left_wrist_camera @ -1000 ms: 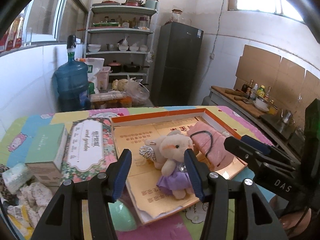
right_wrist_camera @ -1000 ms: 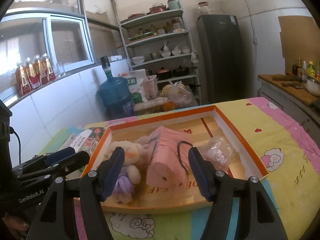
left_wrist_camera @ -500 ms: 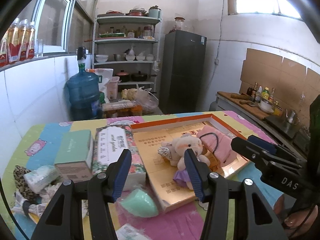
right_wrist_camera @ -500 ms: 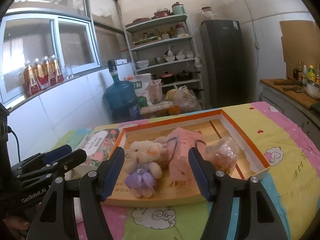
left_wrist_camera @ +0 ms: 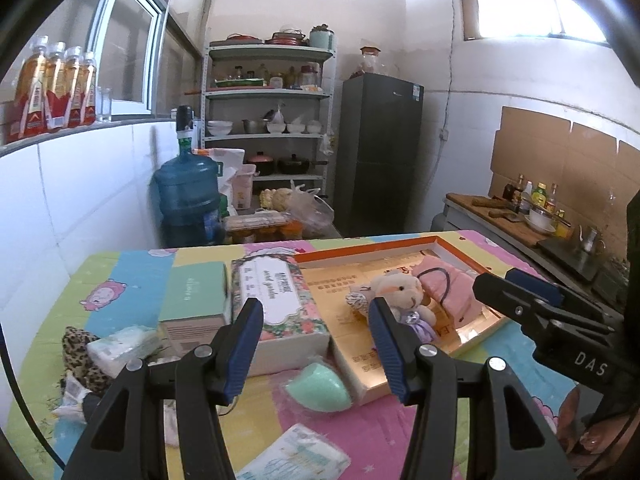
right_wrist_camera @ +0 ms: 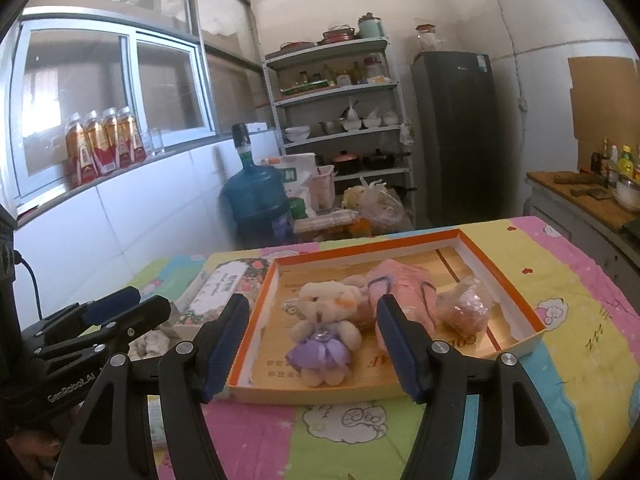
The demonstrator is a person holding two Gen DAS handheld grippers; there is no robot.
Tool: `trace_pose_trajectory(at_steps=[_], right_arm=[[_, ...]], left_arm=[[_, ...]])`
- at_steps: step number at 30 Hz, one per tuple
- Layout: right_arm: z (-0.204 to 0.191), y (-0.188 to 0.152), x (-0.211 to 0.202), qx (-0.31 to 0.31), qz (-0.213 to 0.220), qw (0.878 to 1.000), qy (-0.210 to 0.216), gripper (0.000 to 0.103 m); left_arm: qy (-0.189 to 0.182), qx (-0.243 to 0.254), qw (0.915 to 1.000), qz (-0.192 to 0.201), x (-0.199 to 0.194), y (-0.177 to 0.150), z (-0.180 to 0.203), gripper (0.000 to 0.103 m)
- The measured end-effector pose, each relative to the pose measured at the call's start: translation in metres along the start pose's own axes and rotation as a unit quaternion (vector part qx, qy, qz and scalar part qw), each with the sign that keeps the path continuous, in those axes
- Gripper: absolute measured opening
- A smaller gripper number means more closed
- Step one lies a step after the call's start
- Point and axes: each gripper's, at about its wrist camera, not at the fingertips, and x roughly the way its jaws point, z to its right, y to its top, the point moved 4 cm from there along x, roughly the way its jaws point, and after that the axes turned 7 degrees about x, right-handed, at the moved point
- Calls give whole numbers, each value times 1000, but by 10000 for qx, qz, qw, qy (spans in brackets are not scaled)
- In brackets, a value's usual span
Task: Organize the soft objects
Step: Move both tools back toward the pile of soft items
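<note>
An orange-rimmed box (right_wrist_camera: 466, 241) on the table holds a plush bear in a purple dress (right_wrist_camera: 325, 330), a folded pink cloth (right_wrist_camera: 400, 292) and a small clear bag (right_wrist_camera: 464, 309). The bear (left_wrist_camera: 404, 294) and cloth (left_wrist_camera: 452, 288) also show in the left wrist view. My left gripper (left_wrist_camera: 316, 346) is open and empty, above a mint green soft egg shape (left_wrist_camera: 318, 390) and the floral box. My right gripper (right_wrist_camera: 314, 350) is open and empty, in front of the box, short of the bear.
A floral tissue box (left_wrist_camera: 276, 300) and a green box (left_wrist_camera: 196, 296) stand left of the tray. A tissue pack (left_wrist_camera: 124, 344), leopard cloth (left_wrist_camera: 78, 344) and another pack (left_wrist_camera: 296, 458) lie at the left. A water jug (left_wrist_camera: 188, 200), shelves and fridge stand behind.
Both grippers have pulled back and risen away from the tray; the bear and cloth look smaller. More of the table's left side, with the mint object and packs, has come into view.
</note>
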Motion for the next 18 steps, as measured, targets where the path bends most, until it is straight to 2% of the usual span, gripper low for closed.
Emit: trace_pose_trajectory(at_steps=[18], right_arm=[[-68,-18,-9,-327,-51,9989,317,68]], left_arm=[[587,-36,9982,117,-44,-24,-51,55]])
